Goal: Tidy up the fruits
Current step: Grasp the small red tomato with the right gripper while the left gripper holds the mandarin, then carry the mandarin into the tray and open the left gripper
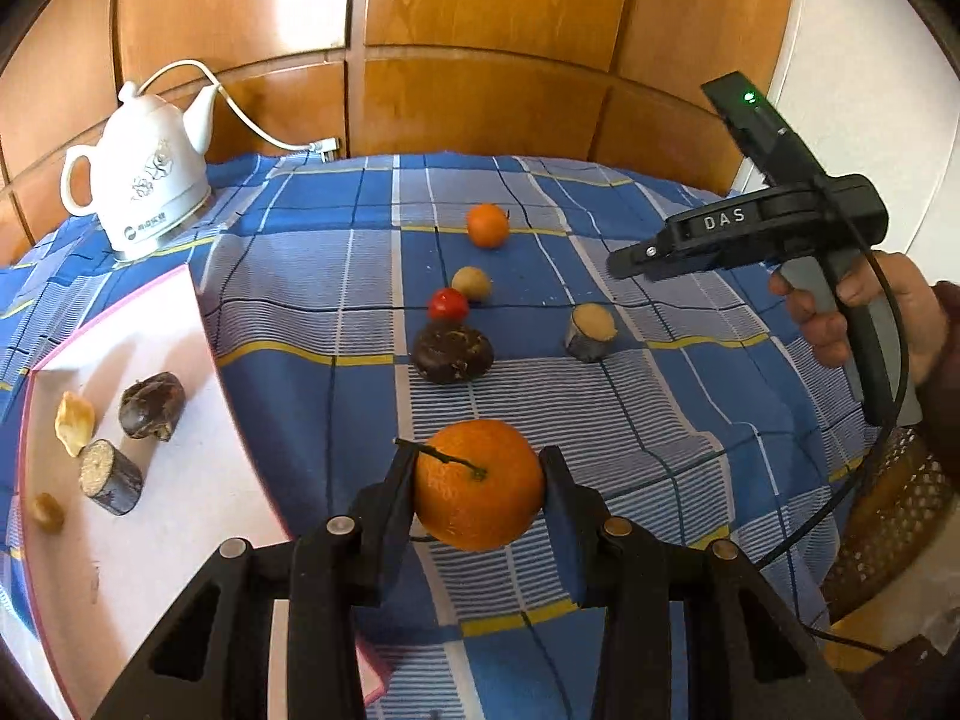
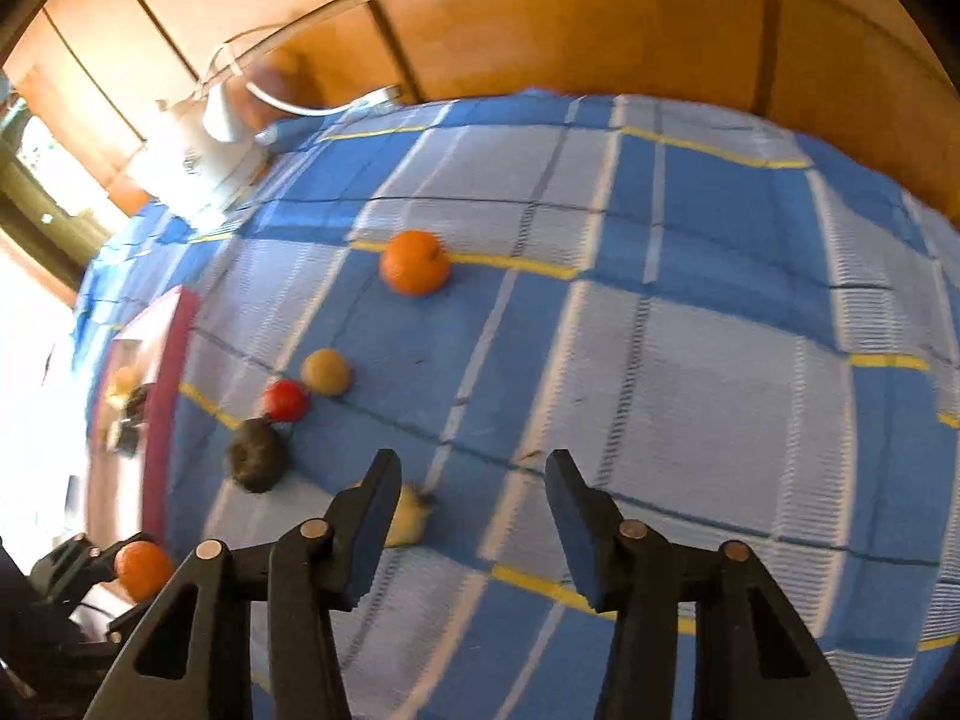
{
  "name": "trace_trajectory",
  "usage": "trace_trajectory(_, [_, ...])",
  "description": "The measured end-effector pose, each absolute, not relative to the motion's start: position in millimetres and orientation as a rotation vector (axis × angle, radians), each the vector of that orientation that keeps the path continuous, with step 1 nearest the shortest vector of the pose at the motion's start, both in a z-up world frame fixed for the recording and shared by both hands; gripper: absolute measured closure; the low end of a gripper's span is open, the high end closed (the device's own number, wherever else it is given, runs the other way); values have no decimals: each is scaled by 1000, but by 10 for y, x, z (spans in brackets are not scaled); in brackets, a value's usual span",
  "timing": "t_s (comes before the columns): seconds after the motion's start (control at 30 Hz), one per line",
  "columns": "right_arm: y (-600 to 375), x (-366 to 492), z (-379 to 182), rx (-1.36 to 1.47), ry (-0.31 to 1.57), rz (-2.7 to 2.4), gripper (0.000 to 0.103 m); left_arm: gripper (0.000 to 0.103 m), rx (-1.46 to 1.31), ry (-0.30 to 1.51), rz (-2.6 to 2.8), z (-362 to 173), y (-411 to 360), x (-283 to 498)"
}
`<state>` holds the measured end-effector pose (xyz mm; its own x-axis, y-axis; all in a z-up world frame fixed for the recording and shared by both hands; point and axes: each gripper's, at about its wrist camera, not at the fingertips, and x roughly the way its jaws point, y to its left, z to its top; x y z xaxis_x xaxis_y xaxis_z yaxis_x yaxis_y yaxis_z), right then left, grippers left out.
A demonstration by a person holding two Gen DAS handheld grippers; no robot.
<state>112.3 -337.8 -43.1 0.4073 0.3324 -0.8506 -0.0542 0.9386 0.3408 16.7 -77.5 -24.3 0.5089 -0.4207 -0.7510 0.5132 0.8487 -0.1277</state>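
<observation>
While four pieces already lie on the tray (image 1: pixel 198 516) at left, the left gripper (image 1: pixel 480 483) is clamped on an orange (image 1: pixel 478 484) near it, the right gripper (image 2: pixel 474 516) gapes empty, and five fruits (image 1: pixel 453 353) remain on the bench (image 1: pixel 660 420).

The left gripper (image 1: pixel 480 483) clamps a stemmed orange (image 1: pixel 478 485) above a blue checked tablecloth (image 1: pixel 630 396). To its left a white tray (image 1: pixel 198 480) holds dark fruit pieces; the right gripper (image 1: pixel 627 264) hovers at right.
</observation>
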Motion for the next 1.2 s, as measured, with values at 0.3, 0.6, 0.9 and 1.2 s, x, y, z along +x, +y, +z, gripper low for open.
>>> trace_trajectory(0.3, [-2795, 1354, -451, 426, 1165, 363, 54, 62, 66, 847, -539, -161, -574, 97])
trace_trajectory(0.6, [-2392, 1645, -687, 478, 1234, 307, 54, 62, 15, 828, -522, -100, -391, 64])
trace_trajectory(0.9, [-2190, 1733, -752, 314, 1242, 231, 77, 62, -18, 828, -511, -110, -286, 57])
trace_trajectory(1.2, [-2404, 1455, -264, 133, 1103, 241, 77, 62, -42, 817, -473, -85, -186, 50])
